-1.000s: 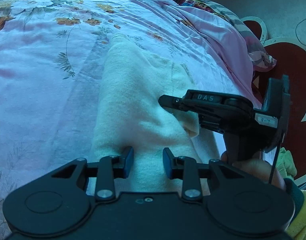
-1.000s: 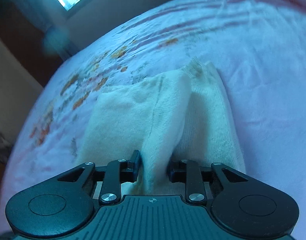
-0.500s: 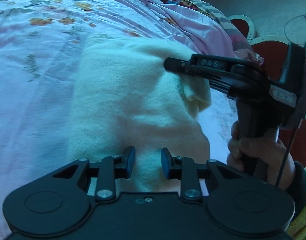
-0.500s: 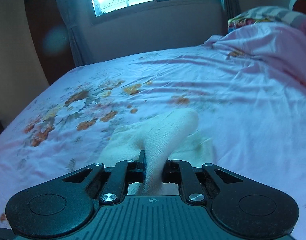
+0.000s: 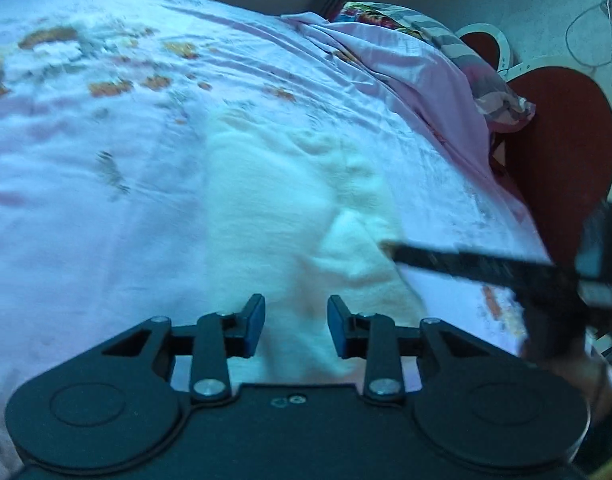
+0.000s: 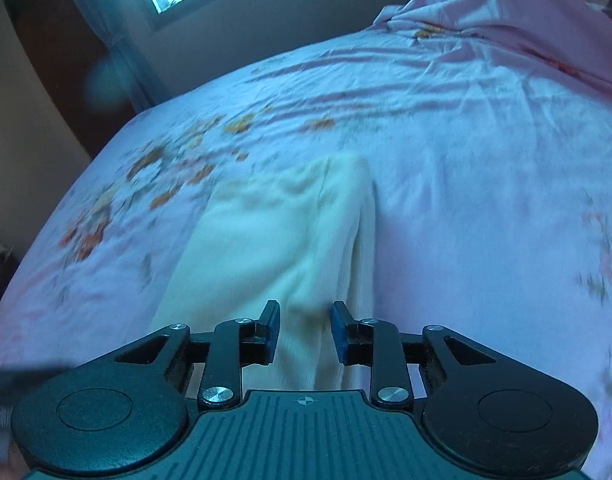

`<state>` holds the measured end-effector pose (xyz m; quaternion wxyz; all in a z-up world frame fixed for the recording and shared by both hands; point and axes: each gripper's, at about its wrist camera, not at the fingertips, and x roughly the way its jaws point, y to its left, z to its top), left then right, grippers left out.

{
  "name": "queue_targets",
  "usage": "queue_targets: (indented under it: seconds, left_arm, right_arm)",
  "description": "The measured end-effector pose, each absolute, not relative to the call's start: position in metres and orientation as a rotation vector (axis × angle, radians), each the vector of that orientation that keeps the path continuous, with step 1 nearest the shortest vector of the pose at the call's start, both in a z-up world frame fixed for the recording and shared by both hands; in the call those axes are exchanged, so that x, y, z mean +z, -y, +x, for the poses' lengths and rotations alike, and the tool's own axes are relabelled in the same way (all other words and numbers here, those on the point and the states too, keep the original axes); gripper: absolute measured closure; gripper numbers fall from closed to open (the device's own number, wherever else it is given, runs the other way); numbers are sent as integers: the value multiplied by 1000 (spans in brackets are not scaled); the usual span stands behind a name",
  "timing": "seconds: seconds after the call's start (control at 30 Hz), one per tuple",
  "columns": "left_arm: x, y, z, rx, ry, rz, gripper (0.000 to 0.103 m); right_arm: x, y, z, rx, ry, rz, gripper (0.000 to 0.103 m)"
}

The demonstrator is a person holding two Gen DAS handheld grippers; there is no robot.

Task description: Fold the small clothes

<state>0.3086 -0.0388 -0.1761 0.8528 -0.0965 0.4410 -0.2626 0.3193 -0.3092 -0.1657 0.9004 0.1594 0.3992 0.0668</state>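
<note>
My left gripper (image 5: 294, 324) stands a little apart, its jaws having just been opening; the cream-white knitted garment (image 5: 290, 216) shows in the gap between the blue pads (image 5: 254, 322), but neither pad presses on it. I hold this gripper tilted down at the pale pink floral bedsheet (image 5: 106, 152), low over the near edge of the garment.

The garment lies flat on the sheet, folded into a long band that runs away from me, with one layer lapped over another along its right side. In my right wrist view the same garment (image 6: 290, 236) stretches from just under the fingers toward the middle of the bed.

My right gripper (image 6: 306, 330) is likewise parted a little, its jaws having just been opening; a ridge of the cloth sits between the pads (image 6: 272, 332), with a gap on both sides, so nothing is pinched. From the left camera this gripper (image 5: 389, 247) reaches in from the right edge as a blurred dark bar, its tip at the garment's right border. It too slants downward.
</note>
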Motion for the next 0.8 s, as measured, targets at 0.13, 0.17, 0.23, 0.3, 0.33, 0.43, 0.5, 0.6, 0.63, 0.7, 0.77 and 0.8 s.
queue_targets:
  seconds: [0.13, 0.17, 0.23, 0.3, 0.33, 0.43, 0.5, 0.6, 0.63, 0.7, 0.77, 0.8]
  left_arm:
    - [-185, 33, 309, -518, -956, -206, 72]
    - [-188, 34, 308, -512, -960, -200, 72]
    - [-192, 38, 307, -504, -964, -180, 72]
    - [-195, 38, 307, -494, -975, -183, 72]
    - [-195, 38, 307, -494, -979, -191, 72]
    - [-194, 40, 304, -503, -974, -197, 72]
    - [-199, 44, 302, -506, -987, -170, 72]
    - [-202, 45, 299, -502, -981, -152, 72]
    - [-201, 44, 299, -504, -982, -144, 72]
    - [-192, 37, 300, -504, -962, -163, 72]
    - [-182, 36, 305, -499, -936, -181, 72]
    - [-178, 40, 311, -499, -931, -175, 72]
  right_arm:
    - [-182, 295, 292, 132, -877, 312, 75]
    - [-185, 291, 288, 132, -882, 309, 76]
    - [-187, 283, 284, 132, -877, 293, 94]
    - [-185, 278, 280, 146, -871, 282, 95]
    - [-180, 276, 278, 153, -860, 261, 96]
    - [-176, 273, 270, 105, -825, 140, 97]
    - [-200, 283, 274, 44, -918, 128, 101]
    - [-201, 288, 271, 53, -926, 142, 101]
    - [-195, 288, 271, 53, -918, 139, 101]
    - [-175, 289, 268, 54, -846, 156, 101]
    - [-157, 283, 275, 66, -775, 150, 101]
    - [-152, 278, 281, 70, -754, 135, 101]
